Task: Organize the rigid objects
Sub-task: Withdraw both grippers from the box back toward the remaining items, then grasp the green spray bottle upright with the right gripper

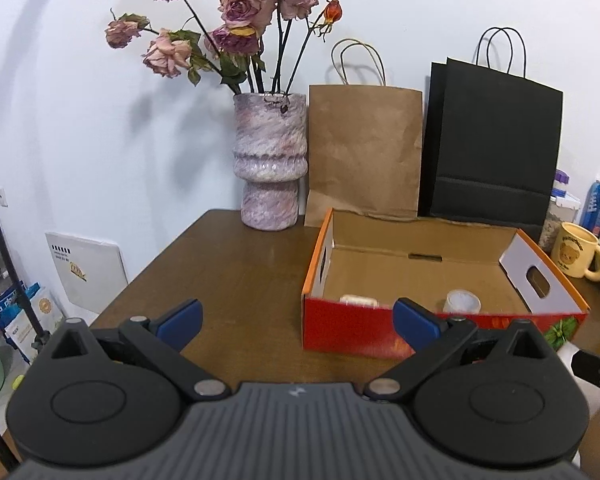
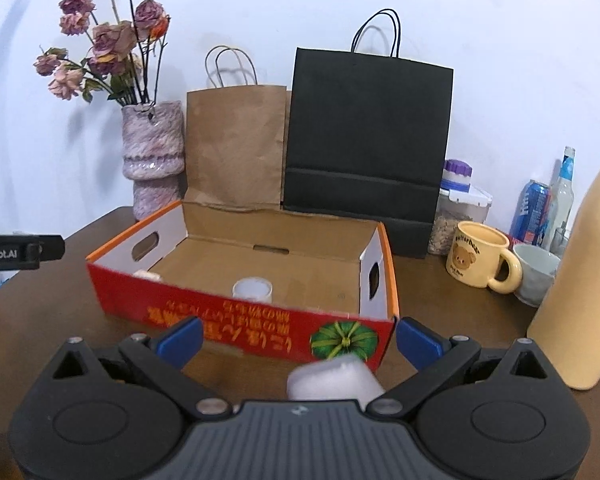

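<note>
From the left wrist view, the left gripper [image 1: 298, 322] hangs with jaws spread wide and empty above the table [image 1: 236, 276], level, facing the cardboard box [image 1: 440, 280], which holds a small white jar [image 1: 463, 302] and a pale flat item [image 1: 359, 300]. From the right wrist view, the right gripper [image 2: 298, 340] is likewise spread and empty; a white case [image 2: 332, 378] lies on the table between its jaws, just before the box [image 2: 260, 276].

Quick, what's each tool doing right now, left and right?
Left tool: open, holding nothing.
Right tool: open, holding nothing; small white plastic case lies beneath it.
</note>
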